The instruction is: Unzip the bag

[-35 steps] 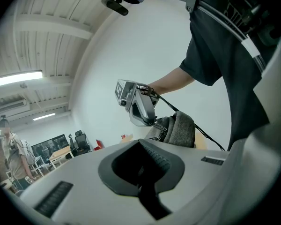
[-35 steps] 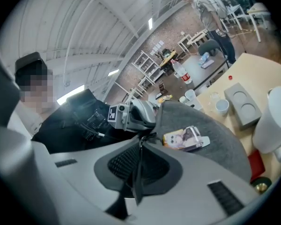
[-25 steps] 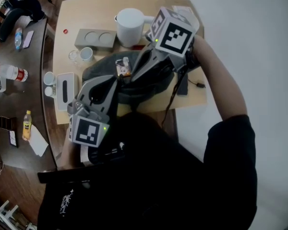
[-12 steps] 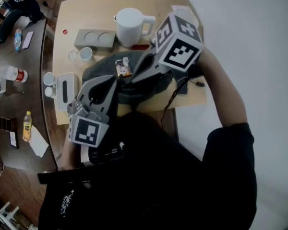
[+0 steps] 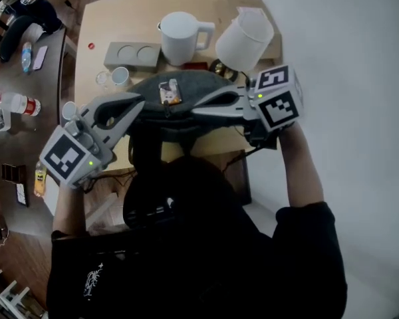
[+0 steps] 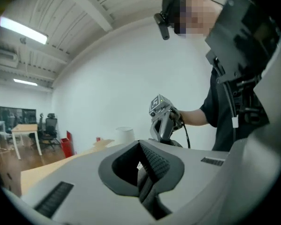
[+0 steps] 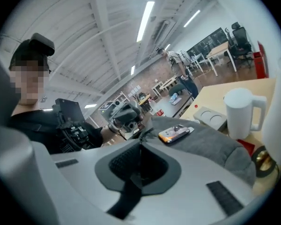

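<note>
I find left tongs (image 5: 138,103) closed, right tongs (image 5: 194,110) pinching a dark strap (image 7: 126,197); bag (image 5: 199,88) between them, unzipping apparently outstanding.

No words or numbers to read here: the marker cube (image 5: 70,157) on the left claw (image 5: 141,102) and the one on the right claw (image 5: 196,109) show only black-and-white squares. The colourful tag (image 5: 170,93) on the bag (image 5: 199,89), between the claw tips, is too small to read, like the bottle label (image 5: 26,104) beyond the left claw.
</note>
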Available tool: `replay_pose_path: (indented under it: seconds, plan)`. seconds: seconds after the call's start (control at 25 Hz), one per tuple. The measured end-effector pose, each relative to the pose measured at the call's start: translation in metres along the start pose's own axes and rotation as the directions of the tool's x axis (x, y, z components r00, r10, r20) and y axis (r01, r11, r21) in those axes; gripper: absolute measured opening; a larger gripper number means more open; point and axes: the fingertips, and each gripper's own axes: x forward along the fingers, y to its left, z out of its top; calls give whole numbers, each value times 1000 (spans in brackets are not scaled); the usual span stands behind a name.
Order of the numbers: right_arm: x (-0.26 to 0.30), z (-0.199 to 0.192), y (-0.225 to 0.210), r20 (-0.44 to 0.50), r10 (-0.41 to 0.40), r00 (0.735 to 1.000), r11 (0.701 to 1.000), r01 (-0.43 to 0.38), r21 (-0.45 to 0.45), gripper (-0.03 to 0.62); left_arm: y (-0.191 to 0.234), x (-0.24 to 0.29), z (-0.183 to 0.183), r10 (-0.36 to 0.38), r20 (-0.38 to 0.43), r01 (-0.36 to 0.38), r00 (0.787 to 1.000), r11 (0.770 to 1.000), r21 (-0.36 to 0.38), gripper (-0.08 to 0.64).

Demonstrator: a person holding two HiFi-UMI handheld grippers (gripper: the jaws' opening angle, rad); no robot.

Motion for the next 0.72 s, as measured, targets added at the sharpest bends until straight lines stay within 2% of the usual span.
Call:
replay_pose_path:
  seconds: [0.04, 0.08, 0.12, 0.16, 0.24, 0.36, 0.48, 0.52, 0.6, 0.72]
  plan:
    - [0, 0, 1, 9, 10, 1000, 1000, -10, 3, 11, 0, 1, 3, -125, -58, 125, 991, 992, 10, 0]
    - [0, -1, 2, 17, 18, 1000, 1000, -18, 5, 11, -2, 3, 4, -266, -136, 271, 954, 963, 15, -2]
    - [-1, -1, 2, 25, 23, 999, 1000, -23, 7, 11, -4, 6, 3, -388, -214, 396, 896, 918, -3, -2]
    - [-1, 0, 2, 33, 24, 999, 1000, -24, 8, 11, -3, 8, -1, -475, -276, 482, 836, 875, -45, -3]
    - [-2, 0, 3, 46, 20, 999, 1000, -20, 7, 11, 2, 14, -12, -589, -348, 568, 730, 805, -172, -2]
    - [-2, -1, 3, 55, 21, 998, 1000, -21, 6, 11, 4, 25, -21, -717, -358, 619, 598, 697, -362, 0]
    - [-2, -1, 4, 57, 28, 998, 1000, -29, 13, 11, -5, 29, -31, -799, -379, 629, 467, 602, -493, 114]
    - [-2, -1, 5, 57, 27, 998, 1000, -28, 13, 11, -7, 29, -34, -815, -389, 624, 430, 579, -524, 133]
    - [-2, 0, 6, 57, 25, 998, 1000, -25, 12, 11, -10, 30, -39, -835, -412, 606, 364, 548, -576, 133]
    - [-2, 1, 7, 57, 23, 998, 1000, -24, 11, 11, -12, 32, -41, -861, -423, 580, 282, 505, -639, 133]
